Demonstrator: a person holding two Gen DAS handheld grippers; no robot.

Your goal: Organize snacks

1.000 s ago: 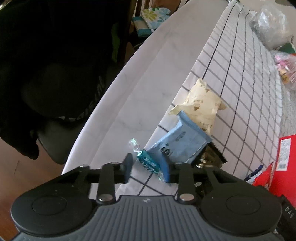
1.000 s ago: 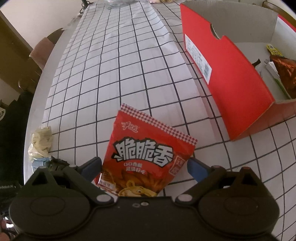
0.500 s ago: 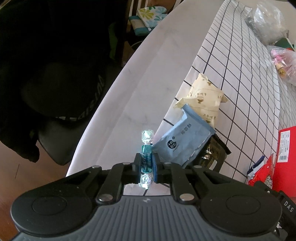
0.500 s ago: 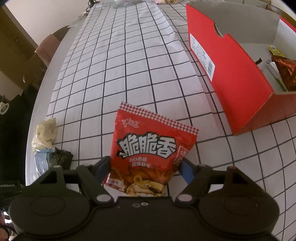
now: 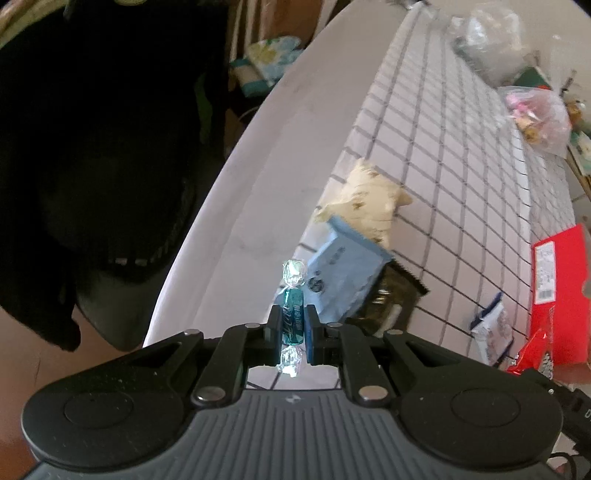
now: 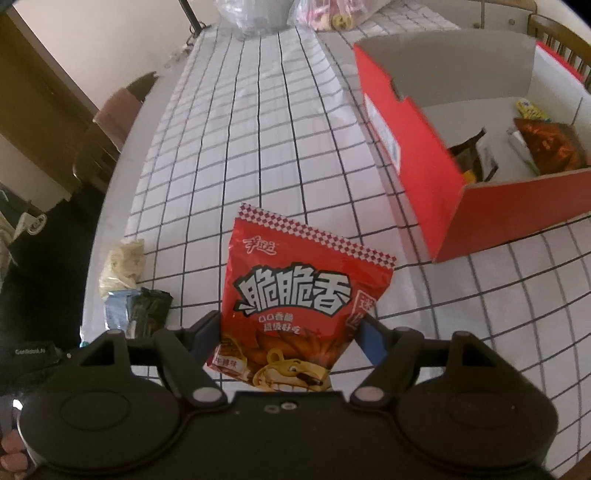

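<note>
My left tongs (image 5: 293, 329) are clamped tight on a small teal candy (image 5: 292, 319), its body upright between the pads and a twisted foil end sticking out above and below. The candy hangs clear of the tabletop (image 5: 280, 155). Just beyond it, at the edge of the checked cloth (image 5: 461, 155), a blue packet (image 5: 345, 278) lies partly over a dark packet (image 5: 393, 301), with a cream packet (image 5: 369, 201) touching the blue one on the far side.

My right tongs (image 6: 291, 332) stand fairly wide but are closed on a red chip bag (image 6: 295, 295), one pad against each side of its lower half; the bag tilts up toward the camera, its checkered top edge pointing away. To its left I see the same cream, blue and dark packets in a cluster near the tabletop's edge. To its right, well apart, sits an open red box (image 6: 421, 147) on the cloth with several snacks (image 6: 546, 146) already inside. At the far end of the cloth lie clear plastic bags (image 6: 255, 14).
</note>
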